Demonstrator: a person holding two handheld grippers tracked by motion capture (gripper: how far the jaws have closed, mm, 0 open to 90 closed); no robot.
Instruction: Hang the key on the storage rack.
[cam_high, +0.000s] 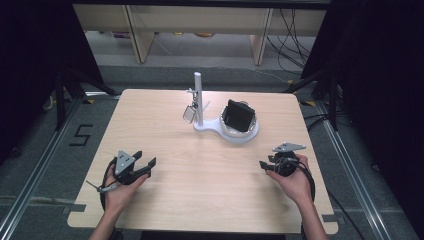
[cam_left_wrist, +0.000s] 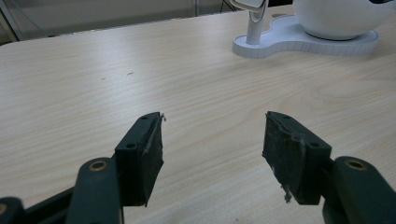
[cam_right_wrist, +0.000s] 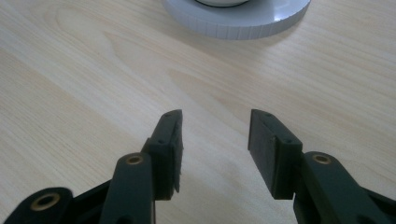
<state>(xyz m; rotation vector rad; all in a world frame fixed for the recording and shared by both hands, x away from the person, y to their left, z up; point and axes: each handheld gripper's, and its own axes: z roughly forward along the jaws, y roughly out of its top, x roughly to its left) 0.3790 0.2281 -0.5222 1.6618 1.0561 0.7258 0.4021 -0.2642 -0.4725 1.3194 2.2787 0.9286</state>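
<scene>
White stand (cam_high: 227, 131) w/ black pouch (cam_high: 238, 116) on pale woodgrain table (cam_high: 200, 170); black jaws.

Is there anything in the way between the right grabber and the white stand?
No. Bare wooden table lies between the right gripper and the white stand. Its jaws are open with nothing between them, and they point toward the stand's round base.

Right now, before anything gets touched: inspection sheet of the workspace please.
Surface: light wooden table, bare around both grippers.
Job's things: white stand at the far middle; upright post with a small hanging tag; dark device sitting in its round cradle.
Clutter: nothing seen.
Grippers: left gripper open, nothing between its jaws; right gripper open, nothing between its jaws.
Cables: bundle on the floor at the far right.
Surroundings: wooden furniture legs, floor marking "5".
</scene>
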